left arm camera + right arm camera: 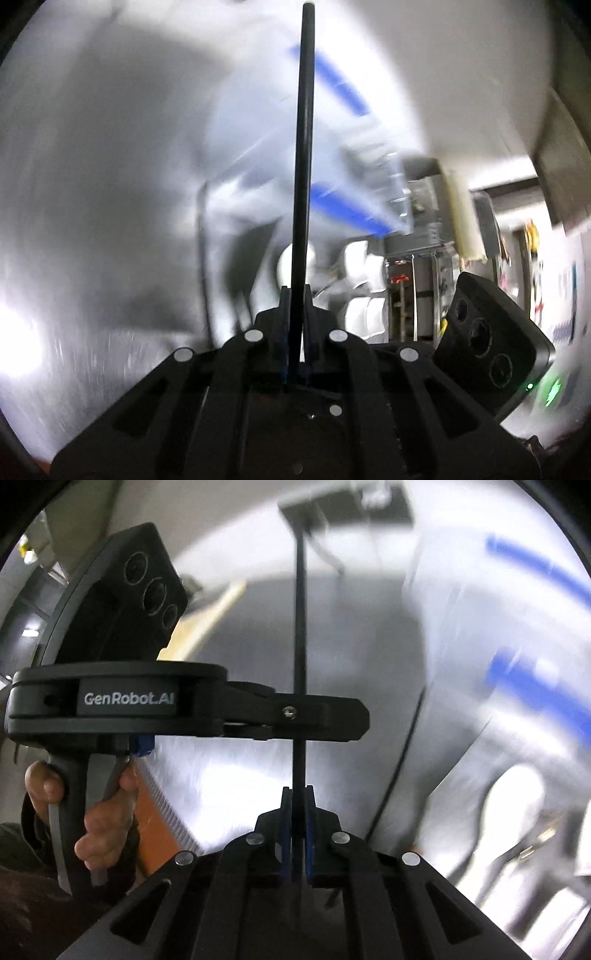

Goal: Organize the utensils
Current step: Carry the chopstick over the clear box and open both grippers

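In the left wrist view my left gripper [295, 291] is shut on a thin black chopstick [304, 129] that runs straight up to the top of the picture. My right gripper [297, 792] is likewise shut on a thin black chopstick [300, 627], gripped between its blue pads. That stick rises behind the left gripper [354, 716], which lies side-on across the right wrist view with a hand [107, 812] on its handle. The right gripper's housing [491, 343] shows at the lower right of the left wrist view. The background is blurred.
Below both grippers lies a brushed steel counter [240, 775] with a blurred white tray striped in blue [351, 218]. White spoons [364, 266] [513, 805] lie on it. A metal rack [413, 295] stands at the right, and an orange ribbed object [155, 823] is near the hand.
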Action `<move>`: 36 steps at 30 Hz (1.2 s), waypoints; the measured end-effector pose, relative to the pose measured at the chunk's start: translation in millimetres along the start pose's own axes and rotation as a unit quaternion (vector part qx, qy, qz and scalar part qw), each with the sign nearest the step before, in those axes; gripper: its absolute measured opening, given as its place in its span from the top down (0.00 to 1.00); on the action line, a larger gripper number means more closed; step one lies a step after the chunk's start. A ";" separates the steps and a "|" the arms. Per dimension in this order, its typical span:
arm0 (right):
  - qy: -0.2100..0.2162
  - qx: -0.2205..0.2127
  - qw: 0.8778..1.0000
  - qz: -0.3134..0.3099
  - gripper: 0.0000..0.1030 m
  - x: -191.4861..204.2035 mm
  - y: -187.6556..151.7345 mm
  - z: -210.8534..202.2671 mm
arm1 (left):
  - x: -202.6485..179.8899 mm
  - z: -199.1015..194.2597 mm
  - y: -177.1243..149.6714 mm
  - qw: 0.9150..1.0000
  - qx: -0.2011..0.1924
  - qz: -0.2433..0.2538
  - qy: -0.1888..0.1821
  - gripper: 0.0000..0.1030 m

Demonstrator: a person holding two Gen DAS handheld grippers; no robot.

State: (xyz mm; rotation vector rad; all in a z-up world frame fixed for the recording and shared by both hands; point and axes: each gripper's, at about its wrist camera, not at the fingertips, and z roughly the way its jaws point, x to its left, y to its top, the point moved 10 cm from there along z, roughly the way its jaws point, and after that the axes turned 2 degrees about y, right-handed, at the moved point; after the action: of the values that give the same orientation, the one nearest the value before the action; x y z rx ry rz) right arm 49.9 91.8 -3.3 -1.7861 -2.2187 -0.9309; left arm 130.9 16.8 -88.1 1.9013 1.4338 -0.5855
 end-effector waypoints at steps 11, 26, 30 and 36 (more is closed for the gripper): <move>-0.086 -0.081 0.990 0.074 0.93 -135.1 151.3 -60.9 | -84.1 79.6 187.2 0.994 0.034 0.095 0.043 0.95; -0.009 0.068 0.965 0.251 0.90 -241.1 161.1 54.6 | 23.4 180.8 213.2 0.974 0.134 0.026 0.183 0.79; -0.018 0.032 0.973 0.227 0.77 -234.0 163.8 32.7 | 4.9 143.3 213.8 0.976 0.081 0.056 0.192 0.51; -0.089 -0.048 0.988 0.119 0.65 -181.9 131.0 -47.0 | -37.7 43.6 193.8 0.985 -0.027 0.106 0.137 0.36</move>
State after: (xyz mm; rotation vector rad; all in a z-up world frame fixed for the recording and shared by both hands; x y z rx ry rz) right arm 210.0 -72.0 -3.6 -2.1979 -2.0246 -0.8731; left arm 306.8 -72.2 -43.3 2.1182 1.3722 -0.1879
